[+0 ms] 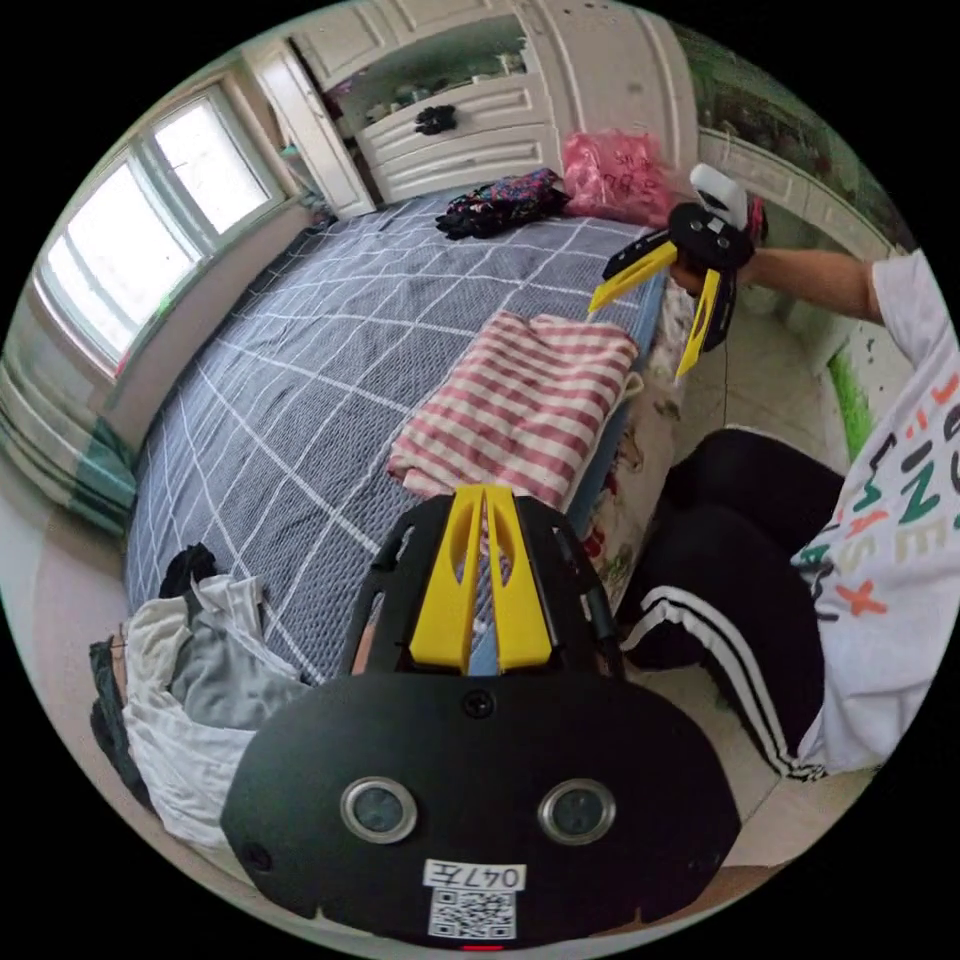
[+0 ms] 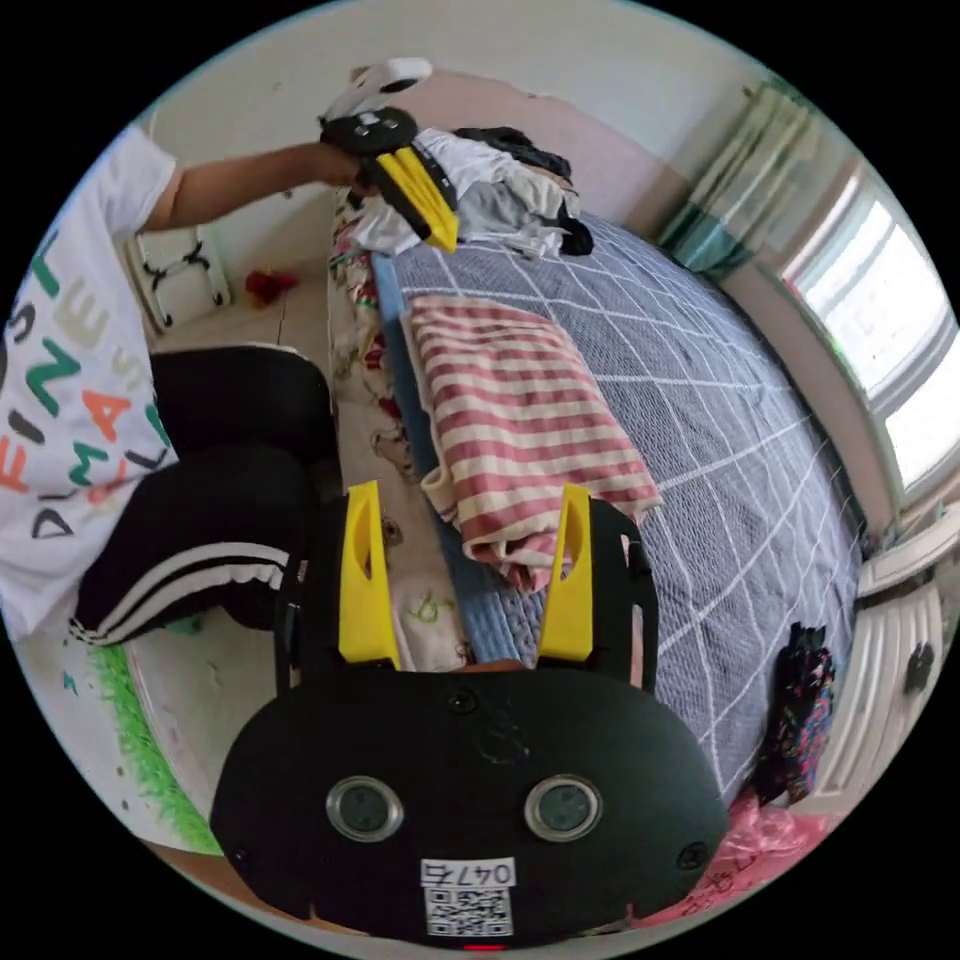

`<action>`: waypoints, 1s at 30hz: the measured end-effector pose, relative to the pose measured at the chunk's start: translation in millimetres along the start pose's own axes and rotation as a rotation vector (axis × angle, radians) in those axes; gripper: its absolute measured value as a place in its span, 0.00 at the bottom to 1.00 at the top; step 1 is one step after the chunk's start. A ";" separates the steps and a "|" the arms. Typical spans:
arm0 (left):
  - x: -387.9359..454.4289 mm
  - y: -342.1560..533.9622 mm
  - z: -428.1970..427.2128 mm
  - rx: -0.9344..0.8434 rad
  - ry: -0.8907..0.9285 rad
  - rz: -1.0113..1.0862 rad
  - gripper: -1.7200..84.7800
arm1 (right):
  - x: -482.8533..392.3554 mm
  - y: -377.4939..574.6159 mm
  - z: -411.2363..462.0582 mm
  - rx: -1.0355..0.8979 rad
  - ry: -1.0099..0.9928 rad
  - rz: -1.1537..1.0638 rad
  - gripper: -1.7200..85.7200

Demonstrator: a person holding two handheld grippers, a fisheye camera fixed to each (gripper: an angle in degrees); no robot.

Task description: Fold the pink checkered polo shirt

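Yellow jaws of the left gripper (image 1: 483, 495) are sitting pressed together with nothing between them, hanging above the near edge of the bed (image 1: 300, 400). Just past their tips, the pink shirt (image 1: 520, 400) is lying folded into a compact rectangle on the grey grid-patterned cover, close to the bed's side where the person (image 1: 880, 520) is sitting. Beyond the shirt, the right gripper (image 1: 640, 330) is hovering off the bed edge with its jaws spread wide, gripping nothing. In the right gripper view, its own jaws (image 2: 465, 500) are standing apart on either side of the shirt's (image 2: 520, 420) near end without touching it. Farther off, a heap of clothes (image 2: 500, 205) is resting at the bed's far end.
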State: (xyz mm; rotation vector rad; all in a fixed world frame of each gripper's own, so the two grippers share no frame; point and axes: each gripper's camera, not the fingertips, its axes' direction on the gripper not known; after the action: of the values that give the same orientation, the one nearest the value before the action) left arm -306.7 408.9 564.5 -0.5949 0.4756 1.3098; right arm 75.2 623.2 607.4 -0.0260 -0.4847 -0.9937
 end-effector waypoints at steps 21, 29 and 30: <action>-249.4 -77.4 140.8 0.060 0.857 -0.175 0.21 | 172.3 36.7 26.3 0.023 -0.032 0.149 0.18; -287.8 -135.1 200.3 -0.055 0.806 0.082 0.35 | 272.0 63.4 87.4 0.036 -0.375 0.222 0.23; -288.1 -140.3 209.9 -0.103 0.800 0.102 0.36 | 274.8 64.8 91.3 0.027 -0.392 0.216 0.23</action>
State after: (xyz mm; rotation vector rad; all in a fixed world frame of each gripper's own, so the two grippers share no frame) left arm -228.7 308.9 926.0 -1.1990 1.1038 1.1588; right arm 216.3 461.7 812.7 -0.2473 -0.8357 -0.7700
